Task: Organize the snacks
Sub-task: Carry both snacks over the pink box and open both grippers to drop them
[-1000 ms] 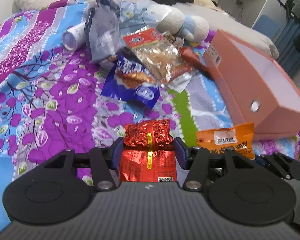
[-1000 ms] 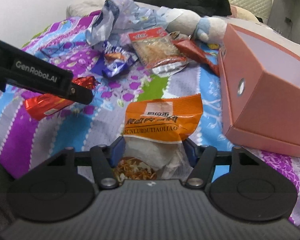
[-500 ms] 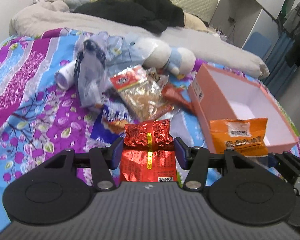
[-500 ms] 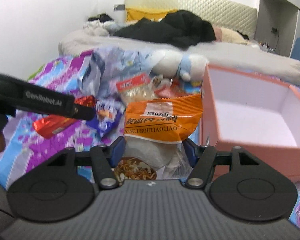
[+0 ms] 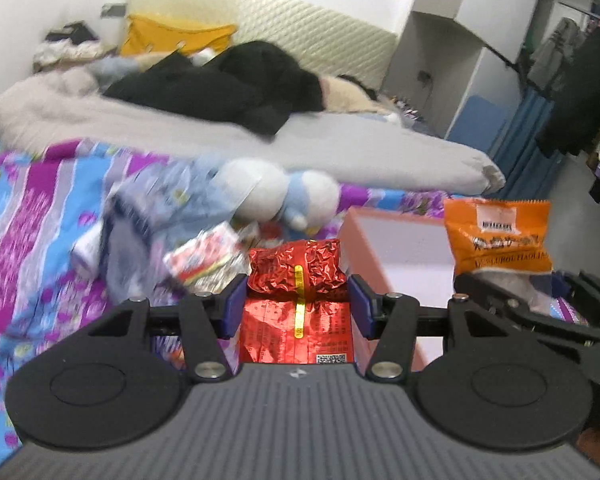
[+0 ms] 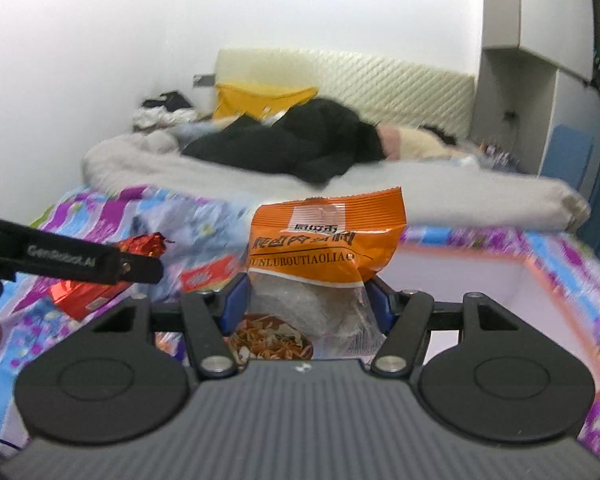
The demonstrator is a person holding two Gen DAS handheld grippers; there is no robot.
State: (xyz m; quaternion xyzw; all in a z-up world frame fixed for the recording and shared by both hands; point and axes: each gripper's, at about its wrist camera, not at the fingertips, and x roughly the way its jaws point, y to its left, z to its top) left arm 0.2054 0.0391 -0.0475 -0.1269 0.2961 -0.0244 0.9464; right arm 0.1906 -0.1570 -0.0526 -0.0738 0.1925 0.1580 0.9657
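On a bed spread with a purple-and-blue floral sheet (image 5: 28, 216), a loose heap of snack packets (image 5: 204, 256) is seen at the left beside a blue-and-white plush toy (image 5: 284, 196). At centre, a crinkled red foil packet (image 5: 298, 268) is gripped between the blue pads of the left gripper (image 5: 298, 304), whose jaws are set part-way apart and pressed against the packet's sides, the packet being held clear above the bedding. Behind it and to the right, a salmon-pink box (image 5: 364, 240) with a white interior is shown open on the sheet. Further right, an orange snack packet (image 5: 498, 236) is clamped in the right gripper (image 6: 306, 304), its jaws likewise held part-way apart against the clear lower half of the bag, which is raised just beside the box's near wall. Across the far end of the bed, a grey duvet (image 5: 180, 128) and dark clothing (image 5: 228, 84) are piled before a quilted headboard (image 5: 300, 28).
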